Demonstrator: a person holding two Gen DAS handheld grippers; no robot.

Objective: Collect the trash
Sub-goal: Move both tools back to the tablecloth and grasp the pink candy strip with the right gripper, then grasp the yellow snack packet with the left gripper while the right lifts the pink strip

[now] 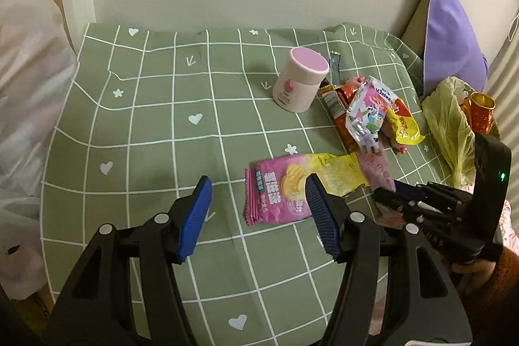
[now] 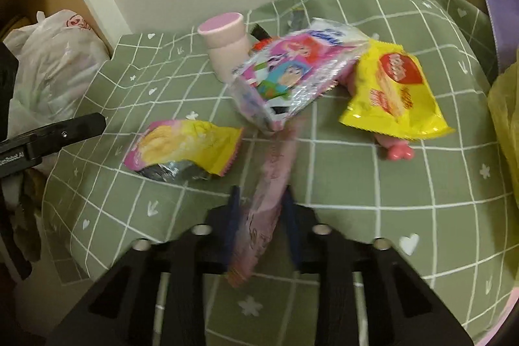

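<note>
Pink wrapper [image 2: 259, 216] between right fingers [image 2: 234, 209]

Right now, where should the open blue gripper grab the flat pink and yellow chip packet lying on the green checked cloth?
Probably by its crinkled yellow end. The pink and yellow chip packet lies flat on the green checked cloth, so little sticks up elsewhere; that torn end lifts and shows silver lining. The left gripper, jaws open, could come from above, one finger either side of that edge.
</note>
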